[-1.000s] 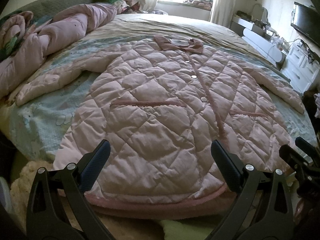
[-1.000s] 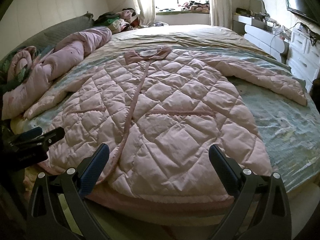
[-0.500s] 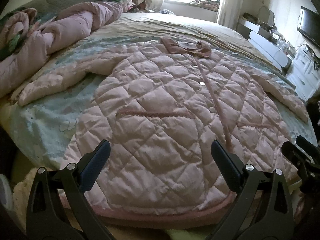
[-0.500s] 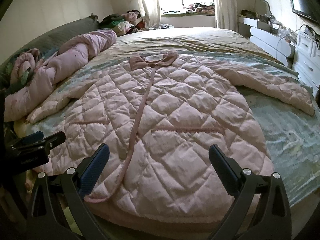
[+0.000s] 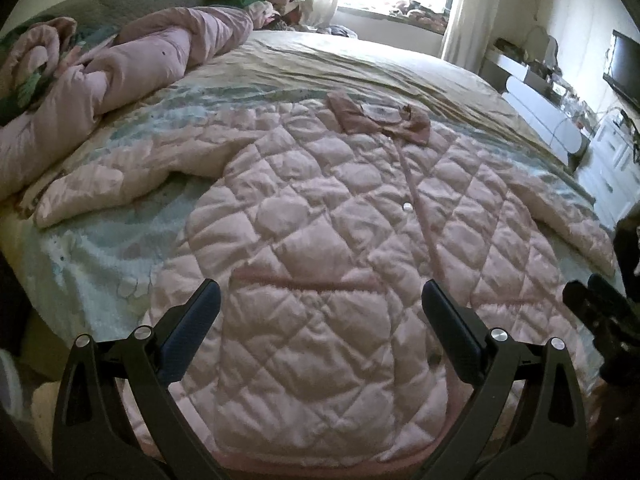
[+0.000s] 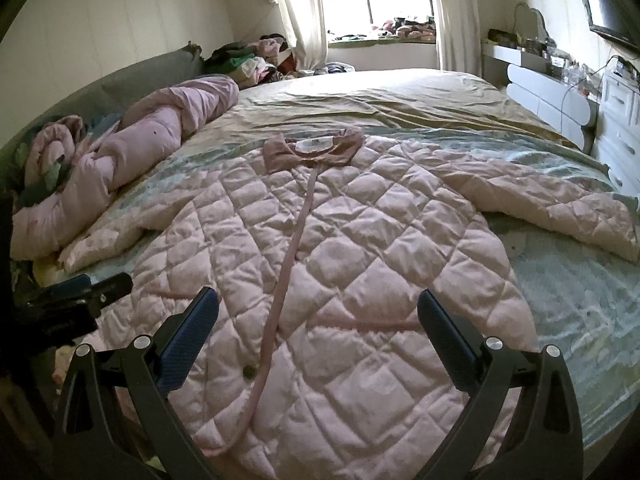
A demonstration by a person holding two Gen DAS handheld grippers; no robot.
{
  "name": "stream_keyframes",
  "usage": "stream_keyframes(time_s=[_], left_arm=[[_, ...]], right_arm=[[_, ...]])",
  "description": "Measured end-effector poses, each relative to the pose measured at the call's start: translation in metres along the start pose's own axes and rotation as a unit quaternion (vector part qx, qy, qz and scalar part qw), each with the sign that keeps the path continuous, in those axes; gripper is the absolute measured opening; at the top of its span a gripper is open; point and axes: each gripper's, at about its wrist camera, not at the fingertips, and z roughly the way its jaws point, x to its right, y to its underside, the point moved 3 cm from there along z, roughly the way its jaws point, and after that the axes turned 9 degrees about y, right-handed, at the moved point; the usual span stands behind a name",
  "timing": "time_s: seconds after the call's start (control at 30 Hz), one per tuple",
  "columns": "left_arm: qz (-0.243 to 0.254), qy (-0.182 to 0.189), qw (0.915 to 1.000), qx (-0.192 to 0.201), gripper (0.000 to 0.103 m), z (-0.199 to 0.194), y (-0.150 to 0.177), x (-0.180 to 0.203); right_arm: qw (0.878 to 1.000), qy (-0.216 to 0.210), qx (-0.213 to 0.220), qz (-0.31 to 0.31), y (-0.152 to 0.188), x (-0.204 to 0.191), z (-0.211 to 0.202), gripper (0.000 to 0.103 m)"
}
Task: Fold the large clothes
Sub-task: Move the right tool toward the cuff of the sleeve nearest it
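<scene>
Both grippers, left gripper (image 5: 320,322) and right gripper (image 6: 318,320), hover with jaws wide over the pink quilted coat (image 6: 360,264) spread flat on the bed (image 6: 400,96).

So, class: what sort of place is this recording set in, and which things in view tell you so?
Most likely a home bedroom. A large bed fills the view, with a pink quilted coat spread on it, a curtained window behind, and white drawers along the wall.
</scene>
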Motion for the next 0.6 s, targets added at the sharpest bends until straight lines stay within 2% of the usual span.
stream_keyframes(time_s=[0.2, 0.6], left_arm=[[-0.003, -0.009, 0.9999, 0.007, 0.094, 0.007, -0.024, 0.005], [-0.009, -0.003, 1.0, 0.003, 0.094, 0.033, -0.061, 0.02]], right_arm=[[1.0, 0.0, 0.003, 0.007, -0.017, 0.005, 0.011, 0.099], [0.999, 0.009, 0.016, 0.036, -0.06, 0.03, 0.036, 0.099]])
